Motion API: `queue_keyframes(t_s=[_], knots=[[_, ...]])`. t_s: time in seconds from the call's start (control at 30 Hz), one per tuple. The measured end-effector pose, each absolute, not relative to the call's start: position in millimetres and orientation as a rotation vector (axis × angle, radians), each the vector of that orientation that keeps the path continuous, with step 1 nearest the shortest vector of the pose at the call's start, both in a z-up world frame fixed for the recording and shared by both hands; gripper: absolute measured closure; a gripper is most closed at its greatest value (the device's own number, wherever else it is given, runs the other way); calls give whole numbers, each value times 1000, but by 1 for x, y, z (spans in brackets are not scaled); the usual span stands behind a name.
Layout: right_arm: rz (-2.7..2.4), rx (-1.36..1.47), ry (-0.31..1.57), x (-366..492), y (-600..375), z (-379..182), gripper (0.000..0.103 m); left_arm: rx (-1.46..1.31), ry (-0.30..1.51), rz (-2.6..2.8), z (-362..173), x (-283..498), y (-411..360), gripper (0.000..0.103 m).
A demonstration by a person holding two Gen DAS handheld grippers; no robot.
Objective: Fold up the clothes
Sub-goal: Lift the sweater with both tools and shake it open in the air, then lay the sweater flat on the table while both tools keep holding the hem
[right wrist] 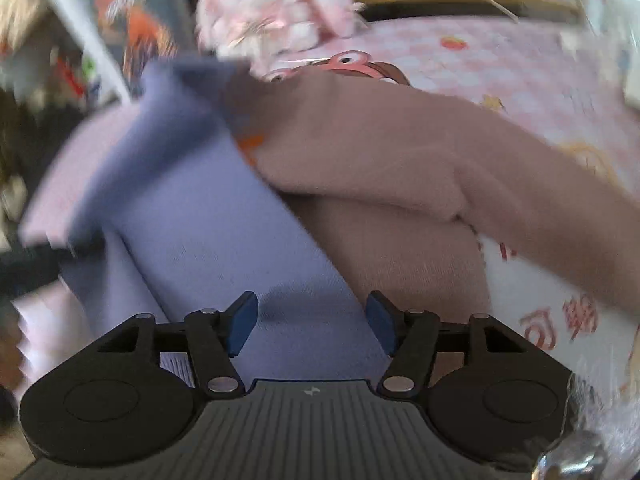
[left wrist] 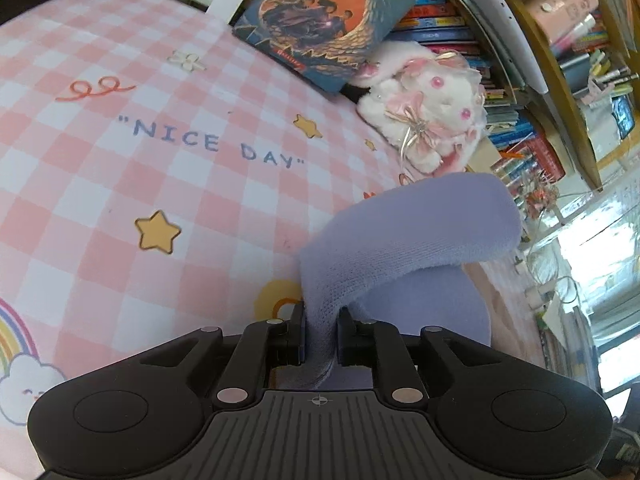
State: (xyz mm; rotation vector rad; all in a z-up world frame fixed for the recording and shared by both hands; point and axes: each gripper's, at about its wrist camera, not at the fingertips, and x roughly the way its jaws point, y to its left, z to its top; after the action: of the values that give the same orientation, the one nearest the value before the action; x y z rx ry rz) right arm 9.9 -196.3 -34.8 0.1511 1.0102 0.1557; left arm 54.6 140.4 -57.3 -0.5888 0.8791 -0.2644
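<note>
Two grippers, both angled downward over a pink checked printed bed sheet [left wrist: 120, 184]. Left gripper [left wrist: 319, 330]: jaws pinched on a bunched strip of the lilac knit garment [left wrist: 404, 236], which arches up ahead of the jaws and drops to their right. Right gripper [right wrist: 312, 322]: jaws spread apart, nothing clamped, lilac cloth lying flat between and ahead of them. Dusty-pink fleece garment [right wrist: 392, 168] ahead-right of the right jaws, overlapping the lilac edge. Right view motion-blurred; white-pink plush toy [left wrist: 428, 120] beyond, garment outlines cut off.
</note>
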Motion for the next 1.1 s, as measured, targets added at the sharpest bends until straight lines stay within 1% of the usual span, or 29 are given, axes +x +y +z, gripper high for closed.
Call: queue_keyframes(t_s=[0.03, 0.07, 0.1, 0.13, 0.23, 0.33, 0.43, 0.5, 0.63, 0.73, 0.77, 0.8, 0.83, 0.87, 0.9, 0.93, 1.1], knots=[[180, 107, 1008, 10, -190, -34, 49, -577, 872, -264, -55, 53, 140, 84], [204, 62, 1005, 10, -185, -34, 69, -572, 862, -261, -52, 49, 142, 83], [228, 21, 1001, 10, -179, -34, 93, -573, 849, -258, -49, 44, 146, 80], [267, 48, 1007, 11, -178, -30, 96, -573, 836, -254, -46, 40, 151, 79], [383, 134, 1019, 16, -173, -18, 96, -623, 784, -253, -37, 19, 172, 79], [546, 394, 982, 31, -166, 10, 96, -675, 739, -235, -33, -1, 191, 79], [687, 472, 947, 57, -127, 37, 96, -679, 723, -204, -33, -19, 204, 79], [765, 473, 932, 78, -90, 49, 96, -672, 721, -189, -32, -32, 212, 79], [920, 346, 864, 104, 7, 80, 96, -681, 698, -171, -29, -60, 227, 79], [993, 339, 821, 126, 72, 98, 96, -686, 701, -140, -29, -75, 237, 79], [992, 325, 806, 129, 88, 103, 93, -688, 701, -130, -29, -78, 239, 79], [990, 311, 791, 131, 104, 107, 77, -688, 698, -122, -28, -80, 242, 79], [965, 277, 790, 131, 114, 108, 63, -687, 694, -115, -27, -82, 244, 79], [940, 245, 789, 131, 123, 109, 34, -685, 690, -108, -26, -84, 246, 79], [915, 227, 776, 128, 123, 107, 32, -685, 687, -103, -25, -84, 248, 79], [906, 227, 767, 125, 119, 103, 32, -686, 686, -102, -25, -82, 249, 79], [763, 206, 856, 117, 50, 58, 32, -677, 713, -125, -30, -63, 246, 79]])
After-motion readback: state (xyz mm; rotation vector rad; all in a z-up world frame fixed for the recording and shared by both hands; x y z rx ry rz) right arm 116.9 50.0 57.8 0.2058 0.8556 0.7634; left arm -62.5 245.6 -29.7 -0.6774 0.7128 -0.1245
